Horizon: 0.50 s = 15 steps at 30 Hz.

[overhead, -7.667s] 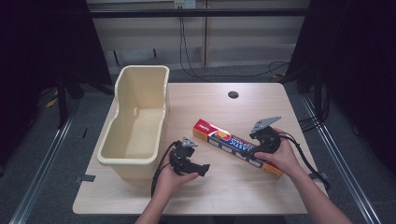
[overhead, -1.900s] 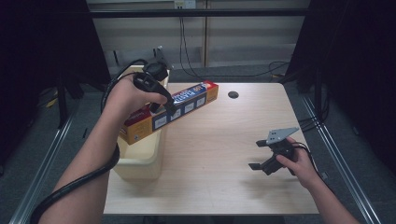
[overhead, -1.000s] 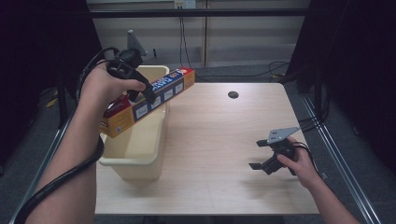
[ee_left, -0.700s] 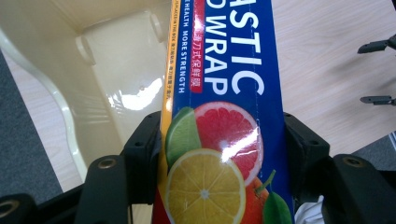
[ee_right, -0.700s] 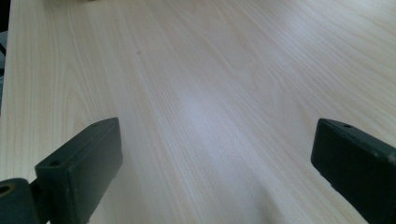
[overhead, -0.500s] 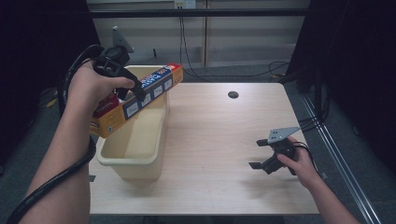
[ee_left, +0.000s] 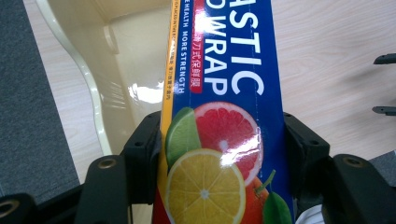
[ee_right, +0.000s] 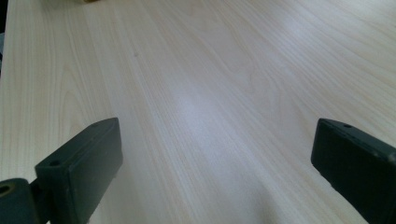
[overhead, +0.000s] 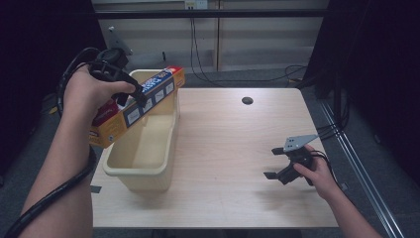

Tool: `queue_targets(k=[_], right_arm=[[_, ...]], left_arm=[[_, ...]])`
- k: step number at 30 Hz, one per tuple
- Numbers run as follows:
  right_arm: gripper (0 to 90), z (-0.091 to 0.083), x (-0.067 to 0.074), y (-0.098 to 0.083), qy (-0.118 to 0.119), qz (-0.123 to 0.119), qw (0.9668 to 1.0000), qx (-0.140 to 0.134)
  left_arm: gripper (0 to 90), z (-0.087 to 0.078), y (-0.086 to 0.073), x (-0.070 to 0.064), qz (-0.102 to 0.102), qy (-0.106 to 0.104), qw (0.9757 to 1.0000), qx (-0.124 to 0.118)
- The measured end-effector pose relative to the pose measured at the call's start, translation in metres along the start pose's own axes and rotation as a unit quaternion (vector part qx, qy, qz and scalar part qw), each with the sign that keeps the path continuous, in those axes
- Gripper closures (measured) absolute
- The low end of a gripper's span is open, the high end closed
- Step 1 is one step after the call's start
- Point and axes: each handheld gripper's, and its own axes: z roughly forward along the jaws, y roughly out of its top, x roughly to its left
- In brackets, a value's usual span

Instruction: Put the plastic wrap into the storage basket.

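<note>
1. While the plastic wrap box (overhead: 133, 106) is clamped across its narrow width by the jaws of the left gripper (overhead: 130, 95), it is held in the air, slanted over the left rim of the cream bin (overhead: 143, 163).
2. Its long axis is seen running from low beside the forearm up toward the bin's far end.
3. The right gripper (overhead: 277, 163) is kept well apart on the desk (overhead: 223, 129), jaws spread and empty.
</note>
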Motion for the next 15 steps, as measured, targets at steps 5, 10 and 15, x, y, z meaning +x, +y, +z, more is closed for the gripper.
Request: queue_targets(k=[5, 10, 15], right_arm=[[2.1, 0.0, 0.001, 0.0, 0.001, 0.0, 1.0, 0.0], [2.1, 0.001, 0.001, 0.0, 0.002, -0.002, 1.0, 0.001], [2.1, 0.002, 0.001, 0.0, 0.001, -0.003, 1.0, 0.003]], left_arm=[[40.5, -0.003, -0.004, 0.004, -0.015, 0.004, 0.9999, -0.005], [40.5, -0.003, -0.006, 0.008, -0.018, 0.006, 0.9998, -0.003], [40.5, -0.002, -0.008, 0.012, -0.03, 0.013, 0.9995, -0.001]])
